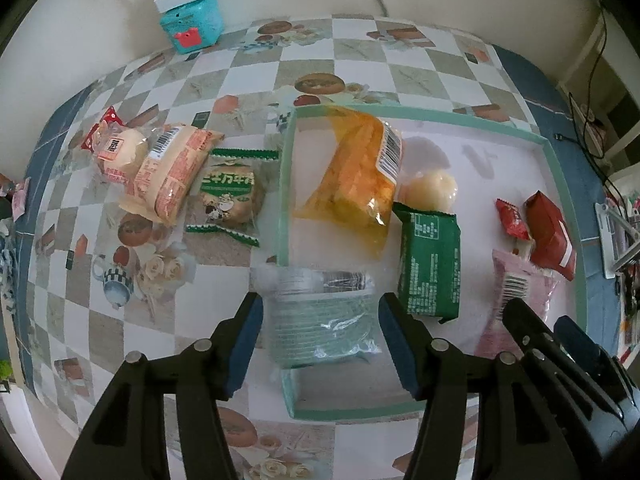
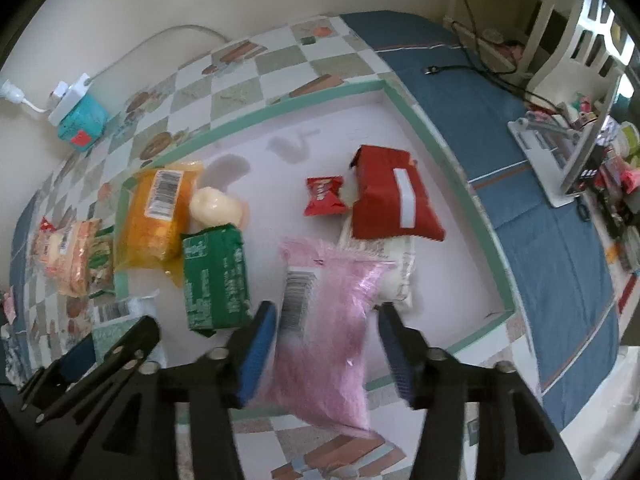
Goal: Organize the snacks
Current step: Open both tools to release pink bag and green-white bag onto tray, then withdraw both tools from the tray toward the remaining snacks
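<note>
A green-rimmed white tray (image 1: 286, 184) (image 2: 476, 216) lies on the checkered table. In it lie an orange bag (image 1: 356, 172) (image 2: 154, 216), a pale round snack (image 1: 434, 192) (image 2: 214, 204), a green pack (image 1: 432, 268) (image 2: 216, 280), red packs (image 1: 550, 232) (image 2: 394, 204), a small red candy (image 2: 324, 196) and a pink bag (image 1: 516, 300) (image 2: 324, 336). My left gripper (image 1: 320, 340) is open around a pale green clear packet (image 1: 320, 316) lying across the tray's left rim. My right gripper (image 2: 326, 354) (image 1: 544, 332) is open astride the pink bag.
Left of the tray lie a green-trimmed bun pack (image 1: 230, 196), an orange bread pack (image 1: 174, 172) and a red-white bun pack (image 1: 116, 148). A teal box with a white power strip (image 1: 192, 12) stands at the back wall. Cables and clutter (image 2: 580, 160) sit at the right.
</note>
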### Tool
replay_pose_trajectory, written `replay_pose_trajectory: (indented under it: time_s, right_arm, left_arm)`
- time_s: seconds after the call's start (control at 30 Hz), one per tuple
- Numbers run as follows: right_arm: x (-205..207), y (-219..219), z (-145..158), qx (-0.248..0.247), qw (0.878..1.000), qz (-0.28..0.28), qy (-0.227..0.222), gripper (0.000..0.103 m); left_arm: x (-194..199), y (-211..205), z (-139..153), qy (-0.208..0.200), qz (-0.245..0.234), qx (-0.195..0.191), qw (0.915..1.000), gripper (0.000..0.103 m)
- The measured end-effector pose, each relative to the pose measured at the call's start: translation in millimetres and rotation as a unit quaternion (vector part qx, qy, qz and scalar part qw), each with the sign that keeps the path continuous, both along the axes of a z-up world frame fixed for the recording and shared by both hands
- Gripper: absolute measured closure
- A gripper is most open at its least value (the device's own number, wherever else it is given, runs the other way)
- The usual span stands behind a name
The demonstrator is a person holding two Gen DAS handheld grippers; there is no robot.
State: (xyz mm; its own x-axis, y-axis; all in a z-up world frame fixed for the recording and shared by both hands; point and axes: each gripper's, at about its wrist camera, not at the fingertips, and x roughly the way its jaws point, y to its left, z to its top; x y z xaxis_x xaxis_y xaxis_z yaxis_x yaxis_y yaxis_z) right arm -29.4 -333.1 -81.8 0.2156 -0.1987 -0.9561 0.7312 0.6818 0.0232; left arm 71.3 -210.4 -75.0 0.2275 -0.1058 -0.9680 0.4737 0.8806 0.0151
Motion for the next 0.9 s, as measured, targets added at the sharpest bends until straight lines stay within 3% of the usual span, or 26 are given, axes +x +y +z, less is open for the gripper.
replay_pose_trajectory:
  time_s: [0.07, 0.23, 0.27, 0.33, 0.47, 0.63, 0.77, 0.9]
  right_arm:
    - [-1, -1, 2, 0.002, 1.0, -0.004, -0.005, 0.036]
    - [-3, -3, 5, -0.007, 1.0, -0.01, -0.003, 0.033]
    - [-3, -3, 6, -0.009, 1.0, -0.01, -0.003, 0.031]
    - [-3, -2, 5, -0.011, 1.0, -0.012, -0.003, 0.018]
    - [3, -6, -2, -0.014, 1.0, -0.021, -0.004, 0.0]
    - [31, -20, -3, -0.024, 0.999, -0.026, 0.0, 0.0]
    - [39, -15, 24, -0.029, 0.998, -0.013, -0.045, 0.0]
    - [39, -4, 38, -0.043, 0.996, -0.008, -0.082, 0.0]
  left_arm:
    - [3, 4, 3, 0.0, 0.006, -0.005, 1.0, 0.029]
    - [13, 16, 12, -0.004, 0.025, -0.016, 0.9995, 0.026]
    - [16, 20, 13, -0.008, 0.033, -0.014, 0.9993, 0.022]
    - [23, 28, 13, -0.018, 0.051, -0.006, 0.9985, 0.011]
    - [53, 40, 13, -0.046, 0.098, 0.01, 0.9941, 0.009]
    - [92, 48, 21, -0.056, 0.119, 0.008, 0.9913, 0.009]
    - [100, 74, 42, -0.067, 0.14, -0.027, 0.9876, 0.008]
    - [102, 100, 50, -0.074, 0.15, -0.039, 0.9852, 0.005]
